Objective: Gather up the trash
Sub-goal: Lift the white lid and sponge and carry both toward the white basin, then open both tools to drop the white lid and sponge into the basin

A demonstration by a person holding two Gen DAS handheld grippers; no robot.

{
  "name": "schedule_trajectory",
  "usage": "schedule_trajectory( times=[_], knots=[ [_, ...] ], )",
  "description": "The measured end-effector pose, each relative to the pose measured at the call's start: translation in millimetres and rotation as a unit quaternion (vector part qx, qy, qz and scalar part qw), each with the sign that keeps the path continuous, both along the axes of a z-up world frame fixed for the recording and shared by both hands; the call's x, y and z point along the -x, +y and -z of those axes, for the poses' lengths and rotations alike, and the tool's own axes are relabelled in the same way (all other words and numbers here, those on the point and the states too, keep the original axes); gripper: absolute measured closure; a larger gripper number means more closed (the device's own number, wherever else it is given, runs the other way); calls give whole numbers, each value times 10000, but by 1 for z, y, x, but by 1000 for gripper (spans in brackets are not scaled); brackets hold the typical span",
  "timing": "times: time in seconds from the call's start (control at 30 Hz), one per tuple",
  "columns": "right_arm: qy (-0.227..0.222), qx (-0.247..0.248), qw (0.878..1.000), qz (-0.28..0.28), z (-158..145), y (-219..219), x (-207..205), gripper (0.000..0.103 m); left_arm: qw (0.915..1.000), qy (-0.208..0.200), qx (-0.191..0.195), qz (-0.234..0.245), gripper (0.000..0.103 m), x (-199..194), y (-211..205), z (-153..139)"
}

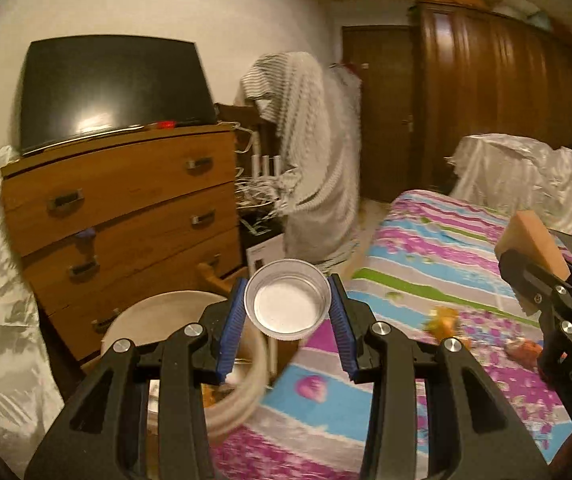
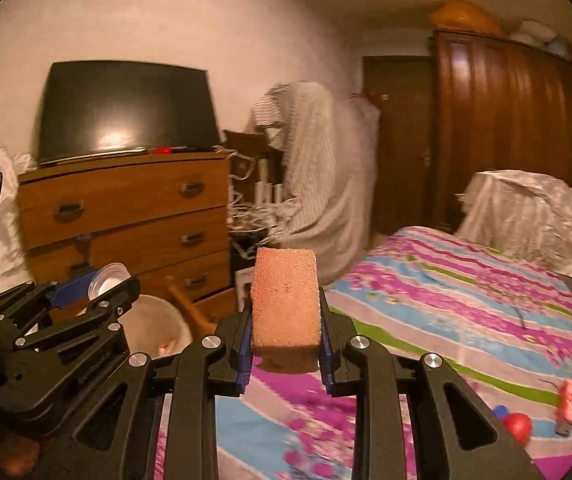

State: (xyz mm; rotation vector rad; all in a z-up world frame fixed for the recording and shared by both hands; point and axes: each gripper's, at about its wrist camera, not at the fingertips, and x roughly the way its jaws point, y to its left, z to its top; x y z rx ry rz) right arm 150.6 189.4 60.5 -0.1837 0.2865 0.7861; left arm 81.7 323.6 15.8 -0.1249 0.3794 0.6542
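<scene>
My left gripper [image 1: 288, 300] is shut on a small clear plastic cup [image 1: 288, 298], its mouth turned toward the camera. Below and left of it stands a white bin [image 1: 158, 316] with scraps inside. My right gripper [image 2: 286, 308] is shut on an orange sponge block [image 2: 286, 300] held above the bed's edge. In the right wrist view the left gripper [image 2: 86, 280] with the cup [image 2: 108, 278] hovers over the white bin [image 2: 154, 328]. From the left wrist view the right gripper's fingers [image 1: 534, 280] and the sponge [image 1: 534, 240] show at the right edge.
A bed with a striped floral cover [image 1: 426, 288] fills the right, with yellow scraps [image 1: 442, 320], a pink wrapper [image 2: 568, 402] and a red ball [image 2: 520, 426] on it. A wooden dresser [image 1: 126, 208] with a TV [image 1: 110, 88] stands left. A wardrobe [image 1: 498, 92] stands behind.
</scene>
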Motion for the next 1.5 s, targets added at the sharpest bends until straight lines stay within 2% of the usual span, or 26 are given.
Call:
schedule_trajectory(
  times=[0.23, 0.43, 0.53, 0.63, 0.87, 1.03, 1.27, 1.5],
  knots=[
    [176, 287, 9978, -577, -7, 90, 15, 76, 9989, 108, 219, -398, 64, 16, 62, 1],
    [594, 629, 9897, -1138, -7, 181, 12, 76, 9958, 310, 444, -735, 64, 28, 124, 8],
    [783, 788, 9850, -1319, -2, 208, 4, 76, 9943, 450, 584, -776, 64, 32, 152, 14],
    [1080, 1017, 9771, -1524, 9, 240, -4, 76, 9923, 687, 774, -685, 64, 28, 176, 26],
    [2043, 1883, 9420, -1884, 58, 319, -33, 76, 9855, 1112, 1261, -222, 64, 15, 218, 58],
    [2439, 2039, 9298, -1856, 82, 332, -53, 76, 9808, 1267, 1480, 11, 64, 11, 240, 78],
    [2576, 2078, 9251, -1862, 100, 332, -65, 75, 9787, 1310, 1580, -23, 64, 11, 249, 89],
    [2583, 2089, 9231, -1936, 98, 331, -64, 73, 9791, 1360, 1509, -98, 61, 10, 245, 86]
  ],
)
